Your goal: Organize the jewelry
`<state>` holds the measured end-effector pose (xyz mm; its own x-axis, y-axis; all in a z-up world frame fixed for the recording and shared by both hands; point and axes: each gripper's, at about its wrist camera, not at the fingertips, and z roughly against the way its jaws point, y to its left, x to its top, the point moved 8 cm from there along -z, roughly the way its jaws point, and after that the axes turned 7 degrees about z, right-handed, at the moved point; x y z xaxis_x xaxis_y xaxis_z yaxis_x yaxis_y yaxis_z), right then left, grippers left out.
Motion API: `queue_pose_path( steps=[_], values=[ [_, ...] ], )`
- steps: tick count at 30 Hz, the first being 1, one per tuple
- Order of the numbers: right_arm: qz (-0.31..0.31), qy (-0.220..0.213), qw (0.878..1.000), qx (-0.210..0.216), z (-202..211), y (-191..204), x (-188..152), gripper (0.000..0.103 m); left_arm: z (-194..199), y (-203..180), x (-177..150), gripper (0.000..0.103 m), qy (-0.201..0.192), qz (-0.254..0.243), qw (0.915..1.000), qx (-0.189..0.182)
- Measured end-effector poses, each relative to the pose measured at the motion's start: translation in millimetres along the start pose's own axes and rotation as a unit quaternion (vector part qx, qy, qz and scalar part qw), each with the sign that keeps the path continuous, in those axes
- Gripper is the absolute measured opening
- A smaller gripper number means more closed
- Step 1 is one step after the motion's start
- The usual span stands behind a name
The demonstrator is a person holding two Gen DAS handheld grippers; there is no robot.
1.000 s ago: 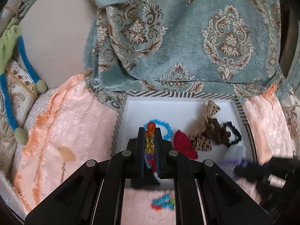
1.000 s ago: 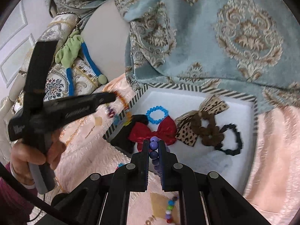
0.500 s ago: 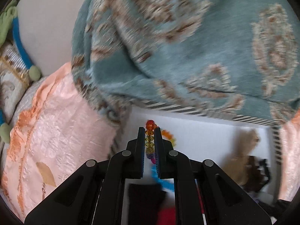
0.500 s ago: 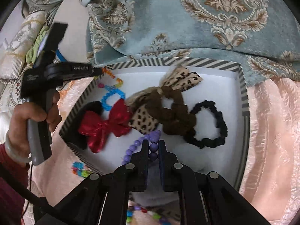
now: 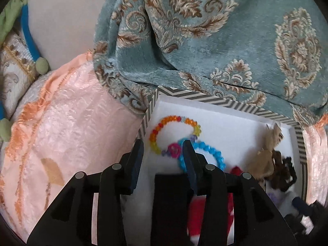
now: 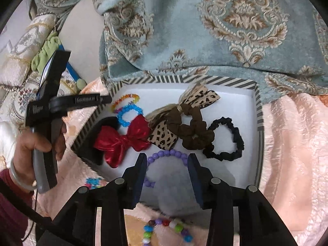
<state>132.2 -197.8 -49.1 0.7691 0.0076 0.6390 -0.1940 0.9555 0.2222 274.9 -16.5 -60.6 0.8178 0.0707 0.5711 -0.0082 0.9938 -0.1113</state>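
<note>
A white box with a striped rim point(image 6: 258, 110) lies on a pink cover. My left gripper point(image 5: 163, 153) is open just above a rainbow bead bracelet point(image 5: 162, 126) that lies in the box's far left corner, beside a blue bead bracelet point(image 5: 213, 153). My right gripper point(image 6: 167, 165) is open over a purple bead bracelet point(image 6: 167, 154) lying at the box's near edge. The box also holds a red bow point(image 6: 125, 139), a leopard bow with a brown scrunchie point(image 6: 184, 119) and a black scrunchie point(image 6: 227, 139). The left gripper shows in the right wrist view point(image 6: 108, 99).
A multicoloured bead bracelet point(image 6: 164, 229) and a small blue bead piece point(image 6: 92, 183) lie on the pink cover point(image 6: 291, 153) in front of the box. A teal patterned cloth point(image 6: 205, 30) hangs behind the box. Cushions point(image 5: 12, 65) lie at left.
Both grippers have opened. The left one let the rainbow bracelet down into the box's far left corner. The right one let the purple bracelet down at the box's near edge.
</note>
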Motion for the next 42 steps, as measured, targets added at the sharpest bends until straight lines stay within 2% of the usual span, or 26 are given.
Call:
queue_pose_path(
  steps=[2,9,14,18,22,27,32,42],
  values=[
    [0.000,-0.007,1.000,-0.005,10.4,2.7,0.1,0.044,15.5,-0.9,-8.3,0.039,-0.008,-0.006,1.0000,0.002],
    [0.013,-0.030,0.999,-0.015,49.0,25.3,-7.8,0.052,67.1,3.0,-39.2,0.039,-0.033,-0.017,0.9993,0.003],
    [0.024,-0.047,0.998,-0.016,76.5,43.8,-13.2,0.053,105.8,7.3,-58.2,0.039,-0.063,-0.030,0.9974,0.015],
    [0.025,-0.060,0.997,-0.028,99.2,51.0,-21.2,0.060,134.0,11.4,-75.7,0.039,-0.079,-0.025,0.9964,0.014],
    [0.024,-0.065,0.997,-0.041,116.0,53.4,-29.6,0.060,157.5,14.9,-96.4,0.039,-0.097,-0.028,0.9945,0.026],
    [0.025,-0.078,0.995,-0.060,137.9,55.8,-37.0,0.061,178.1,18.2,-121.1,0.040,-0.104,-0.016,0.9942,0.020],
    [0.034,-0.085,0.993,-0.077,152.0,63.0,-43.9,0.068,196.6,15.9,-140.9,0.041,-0.113,-0.013,0.9934,0.018],
    [0.024,-0.089,0.992,-0.082,167.0,59.9,-55.7,0.069,217.0,9.0,-153.3,0.044,-0.132,-0.025,0.9907,0.020]
  ],
)
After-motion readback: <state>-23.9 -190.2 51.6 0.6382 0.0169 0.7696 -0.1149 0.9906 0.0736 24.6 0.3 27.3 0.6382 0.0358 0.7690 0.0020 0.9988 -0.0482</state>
